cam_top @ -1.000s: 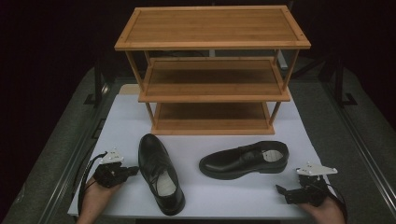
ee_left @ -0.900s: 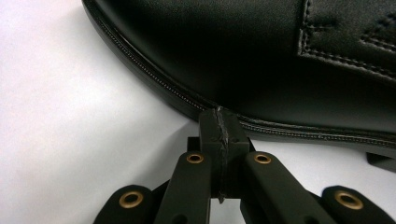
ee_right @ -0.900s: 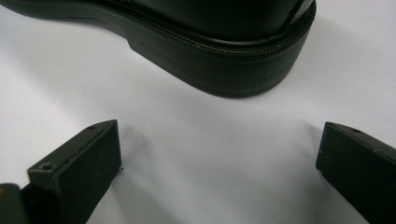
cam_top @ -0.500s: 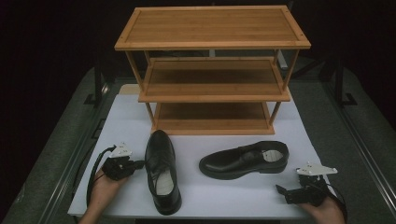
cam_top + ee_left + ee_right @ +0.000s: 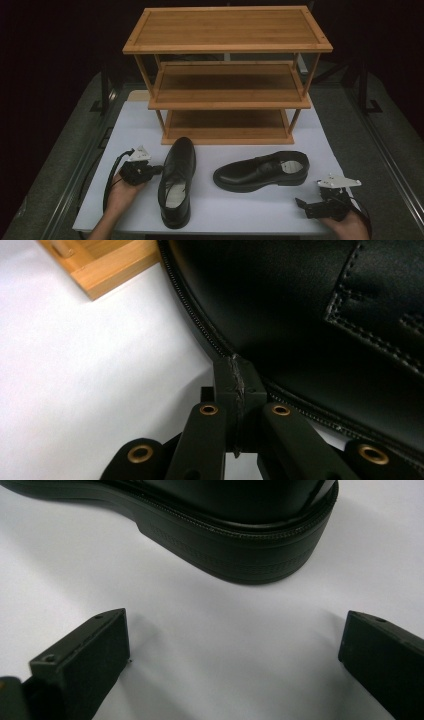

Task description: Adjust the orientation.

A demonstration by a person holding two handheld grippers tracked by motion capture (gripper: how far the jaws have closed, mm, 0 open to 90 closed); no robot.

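Two black leather shoes, the left shoe (image 5: 176,181) smooth and glossy with stitched seams and the right shoe (image 5: 261,171) on a ribbed matt rubber sole, lie on a matt white sheet (image 5: 250,210) before a smooth bamboo-coloured wooden rack (image 5: 227,50).

No text, label, brand, number or sign can be read anywhere; the pale insole of the left shoe (image 5: 176,193) and that of the right shoe (image 5: 293,168) carry no legible print; the wooden rack (image 5: 227,30) is unmarked.
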